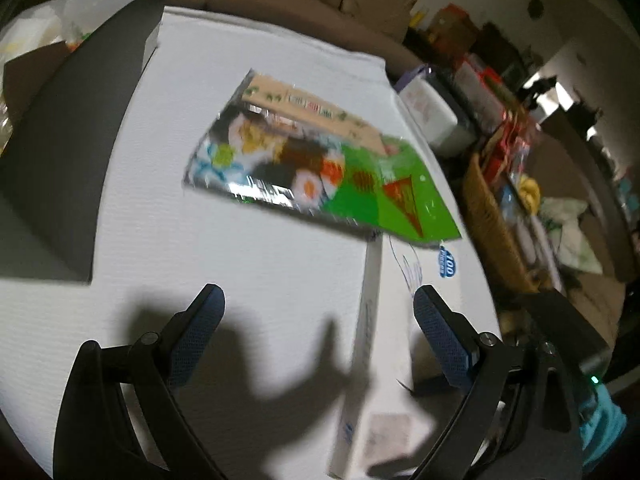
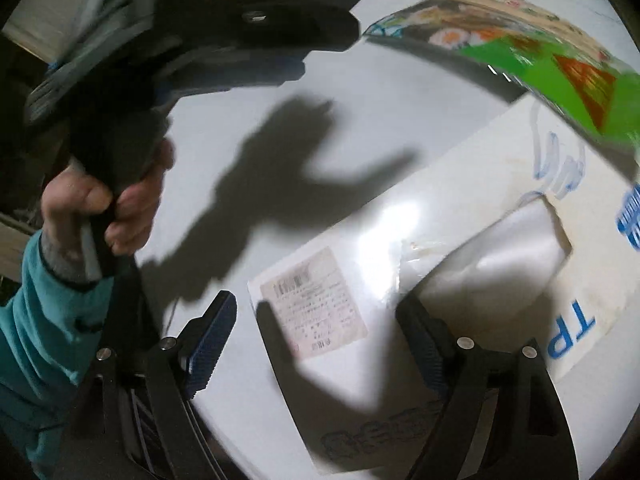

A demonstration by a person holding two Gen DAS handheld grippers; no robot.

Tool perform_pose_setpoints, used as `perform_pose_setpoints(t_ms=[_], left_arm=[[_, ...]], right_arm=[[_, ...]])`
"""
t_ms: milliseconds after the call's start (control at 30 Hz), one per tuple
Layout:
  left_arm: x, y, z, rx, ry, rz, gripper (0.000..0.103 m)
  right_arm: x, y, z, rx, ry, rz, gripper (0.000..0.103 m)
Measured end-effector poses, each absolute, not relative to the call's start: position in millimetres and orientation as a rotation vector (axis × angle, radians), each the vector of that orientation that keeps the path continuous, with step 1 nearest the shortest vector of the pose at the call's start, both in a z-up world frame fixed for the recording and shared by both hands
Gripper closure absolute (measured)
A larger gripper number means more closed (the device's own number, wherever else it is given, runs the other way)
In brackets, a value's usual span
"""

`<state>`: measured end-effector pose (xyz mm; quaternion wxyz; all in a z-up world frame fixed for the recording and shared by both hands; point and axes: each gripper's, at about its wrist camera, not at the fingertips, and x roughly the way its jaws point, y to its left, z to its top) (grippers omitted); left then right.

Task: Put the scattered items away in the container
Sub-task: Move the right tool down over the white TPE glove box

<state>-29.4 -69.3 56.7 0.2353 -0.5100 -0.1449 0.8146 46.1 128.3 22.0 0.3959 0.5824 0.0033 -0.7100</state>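
A flat green seaweed packet with sushi pictures point(image 1: 316, 160) lies on the white table point(image 1: 200, 240), its corner resting on a white tissue box point(image 1: 396, 340). My left gripper point(image 1: 320, 312) is open and empty, short of the packet, its right finger over the box. In the right wrist view the box point(image 2: 460, 248) has a torn plastic opening and a label. The packet point(image 2: 520, 48) lies at the far edge. My right gripper point(image 2: 320, 332) is open and empty over the box's near end. The left gripper point(image 2: 240, 40), held by a hand, shows at upper left.
A dark board or screen point(image 1: 68, 160) stands at the table's left. A wicker basket point(image 1: 500, 216) full of items stands off the table's right side. A white container point(image 1: 432, 116) sits beyond the far right edge. Cardboard boxes stand at the back.
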Motion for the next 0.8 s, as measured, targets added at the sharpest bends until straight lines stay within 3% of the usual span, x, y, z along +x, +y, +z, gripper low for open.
perform_pose_setpoints(t_ms=[200,533,800], left_arm=[[13.8,-44.0,56.2,-1.458,-0.291,2.225,0.007],[46.2,40.1,30.8,-1.583,0.166,2.261,0.007],[72.2,42.7,14.8,-1.688,0.101,2.288,0.010]], right_arm=[[87.1,188.7,53.0,1.422,-0.149,-1.997,0.017],[93.2,260.6,53.5,1.544,-0.316,-2.265,0.017],[74.9,269.2,41.2,1.498,-0.614,-2.228,0.017]])
